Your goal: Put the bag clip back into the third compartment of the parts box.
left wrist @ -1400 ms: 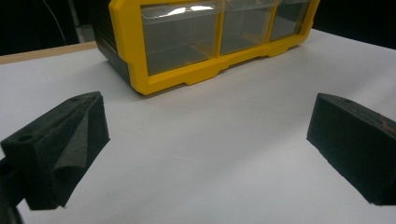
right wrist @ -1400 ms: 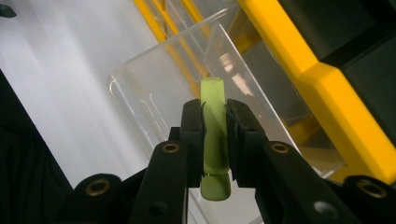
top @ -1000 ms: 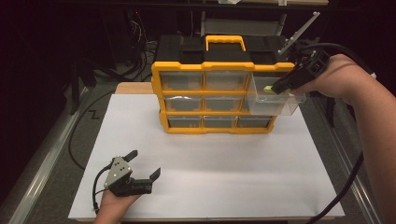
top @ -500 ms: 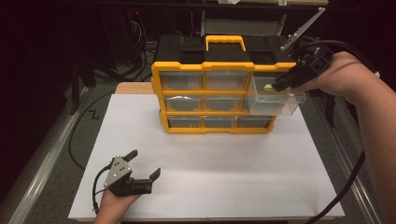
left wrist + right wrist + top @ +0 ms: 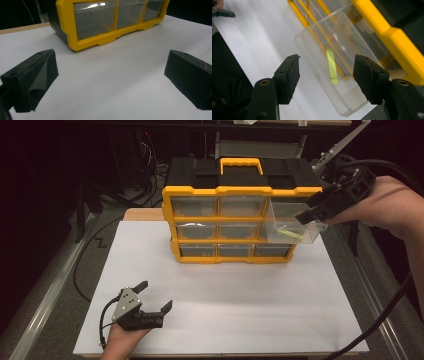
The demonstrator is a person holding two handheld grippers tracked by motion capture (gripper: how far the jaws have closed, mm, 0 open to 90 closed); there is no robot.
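A: Starting nearest, the left gripper (image 5: 152,302) is resting low on the white table (image 5: 225,320), its jaws standing wide apart with nothing between them. It is lying where it lay a second ago.

B: And farther off?

A: The right gripper (image 5: 314,216) is hovering at the clear drawer (image 5: 295,226) that is sticking out of the top right bay of the yellow organizer (image 5: 235,227). Its jaws have just been opening; a second ago they were pinching the drawer's outer corner, and now the pads are standing off it, with the drawer seen beyond the gap in the right gripper view.

B: So what is that telling us?

A: I judge the pull is finished and the hand is letting go, leaving the drawer open and hanging from its slot. A yellow-green stick (image 5: 332,66) is lying on the drawer's floor.

B: Anything unclear?

A: What the stick is, I cannot tell. How much of the drawer is sitting inside the slot is hidden by the frame, and the other drawers' contents are hard to make out through glare.
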